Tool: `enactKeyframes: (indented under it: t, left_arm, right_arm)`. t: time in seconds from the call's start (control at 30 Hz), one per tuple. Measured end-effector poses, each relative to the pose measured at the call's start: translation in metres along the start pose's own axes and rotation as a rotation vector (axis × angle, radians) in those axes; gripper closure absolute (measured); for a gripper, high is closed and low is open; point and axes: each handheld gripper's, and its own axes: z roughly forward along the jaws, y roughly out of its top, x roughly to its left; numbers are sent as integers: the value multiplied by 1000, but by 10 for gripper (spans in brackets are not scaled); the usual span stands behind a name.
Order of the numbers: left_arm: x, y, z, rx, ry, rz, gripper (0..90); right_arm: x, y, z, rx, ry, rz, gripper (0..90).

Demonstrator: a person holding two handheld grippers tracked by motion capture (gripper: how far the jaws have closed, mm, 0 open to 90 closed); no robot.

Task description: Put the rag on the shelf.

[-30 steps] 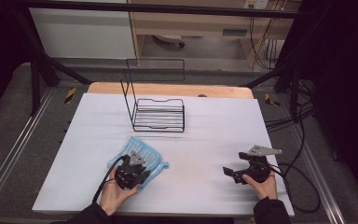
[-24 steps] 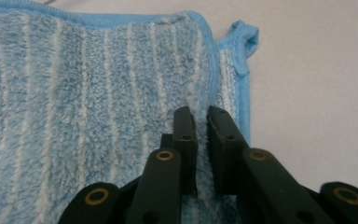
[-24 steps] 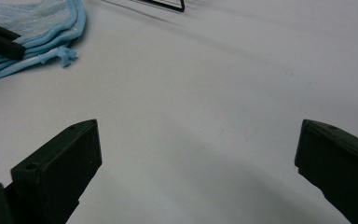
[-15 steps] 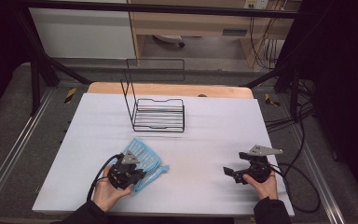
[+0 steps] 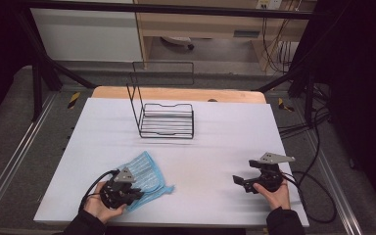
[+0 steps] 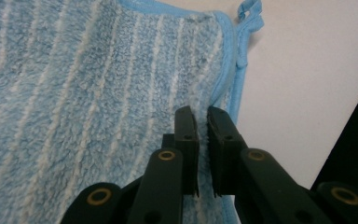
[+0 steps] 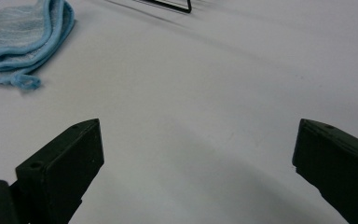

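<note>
A light blue striped cloth [image 5: 146, 170] lies crumpled on the white table [image 5: 225, 137] at the near left. My left gripper [image 5: 135, 192] sits at its near edge. In the left gripper view the jaws of the left gripper [image 6: 201, 114] stand almost together, pinching the cloth [image 6: 98, 93] beside its bound hem. My right gripper [image 5: 239, 181] rests low at the near right, pointing left. Its jaws are spread wide with nothing between them, as the right gripper [image 7: 198, 126] shows over bare tabletop. The cloth [image 7: 23, 32] lies far off to its upper left.
A black wire rack [image 5: 166, 120] with a tall back frame stands at the far middle of the table; its corner [image 7: 168, 3] shows in the right gripper view. Cables trail off the table's right side [image 5: 318, 196]. A wooden board edge [image 5: 176, 93] runs along the back.
My left gripper has drawn back toward the near-left corner, and the cloth has shifted and bunched slightly with it. The right gripper has stayed put.
</note>
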Motion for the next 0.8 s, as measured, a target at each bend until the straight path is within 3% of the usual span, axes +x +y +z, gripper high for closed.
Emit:
enactKeyframes:
  t: [0.2,0.23,0.27,0.33,0.37,0.4,0.43,0.47,0.5,0.57,0.6,0.8]
  left_arm:
    - [0,1,1,-24,-6,-3,767]
    - [2,3,-3,-60,-19,-23,745]
    - [2,3,-3,-60,-19,-23,719]
    - [5,5,-11,-128,-21,-52,657]
    - [5,5,-11,-128,-21,-52,624]
    - [9,5,-16,-163,-5,-69,594]
    - [9,5,-16,-163,-5,-69,565]
    - [11,5,-19,-179,-1,-80,526]
    - [15,4,-23,-206,29,-92,497]
    - [19,4,-25,-216,38,-102,449]
    - [26,2,-28,-237,58,-126,416]
    - [45,-6,-30,-248,106,-167,251]
  right_arm:
    - [16,9,10,0,11,-23,54]
    - [20,12,13,-3,19,-26,62]
    - [25,15,16,-3,25,-28,62]
    - [35,21,24,-2,38,-33,81]
    - [39,25,28,-4,42,-40,89]
    - [45,29,33,-6,45,-42,96]
    - [45,29,33,-6,45,-42,96]
    - [56,37,42,-10,59,-53,120]
    - [62,41,46,-10,63,-61,127]
    - [74,48,56,-2,73,-69,143]
    - [80,51,62,1,80,-76,147]
    - [113,67,101,52,114,-93,181]
